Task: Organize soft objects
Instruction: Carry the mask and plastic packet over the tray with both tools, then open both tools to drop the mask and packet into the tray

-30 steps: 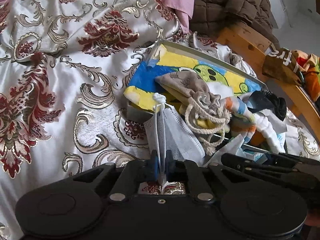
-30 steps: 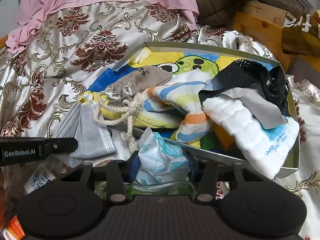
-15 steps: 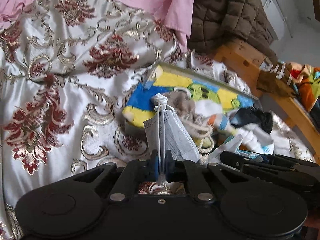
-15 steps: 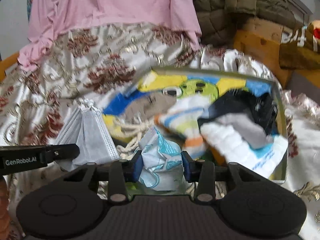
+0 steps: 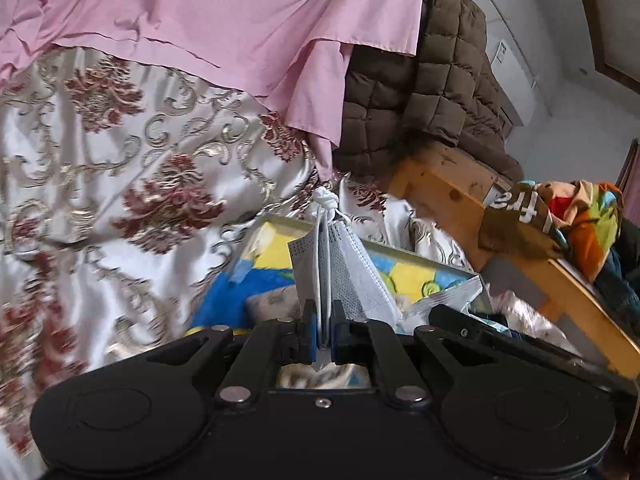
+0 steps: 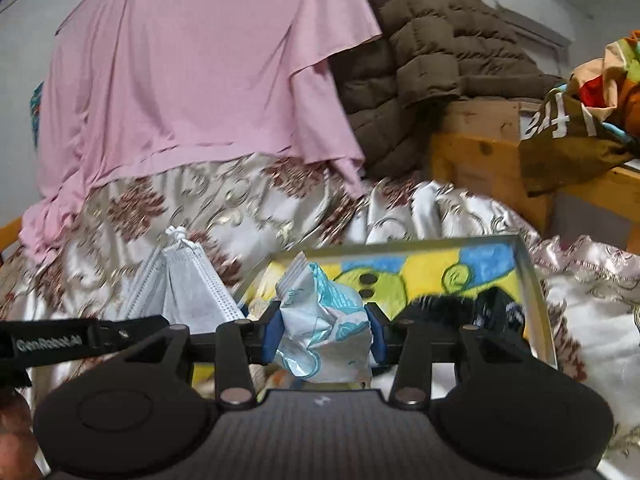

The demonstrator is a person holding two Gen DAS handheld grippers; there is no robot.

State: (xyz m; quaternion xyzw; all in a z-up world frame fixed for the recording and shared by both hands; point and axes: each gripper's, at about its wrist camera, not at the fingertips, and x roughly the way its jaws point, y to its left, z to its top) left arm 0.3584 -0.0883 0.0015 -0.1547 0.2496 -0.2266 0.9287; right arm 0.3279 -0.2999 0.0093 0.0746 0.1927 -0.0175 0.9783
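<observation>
Two hand-held grippers up off the bed, both loaded. Left hand-held gripper (image 5: 323,334): jaws pinched fully together on the white ear loops of a pale grey pleated face mask (image 5: 344,272); mask stands up ahead of the fingertips, knotted loop end topmost. Same mask seen from the right wrist camera, just left of the right hand-held gripper (image 6: 325,334), at the tip of the black left unit marked "GenRobot.AI". Right hand-held gripper: jaws about halfway apart, just opened a touch, blue pads pressed on both sides of a crumpled white-and-turquoise soft packet (image 6: 326,328). Beyond and below both fingertips: shallow grey-rimmed tray with a yellow, blue and green cartoon lining (image 6: 534,276), black fabric item (image 6: 460,308) lying in it. Under the tray: cream satin bedspread with maroon and gold floral pattern (image 5: 120,200). Farther back: pink draped sheet (image 6: 200,72), brown quilted jacket (image 5: 432,92).
</observation>
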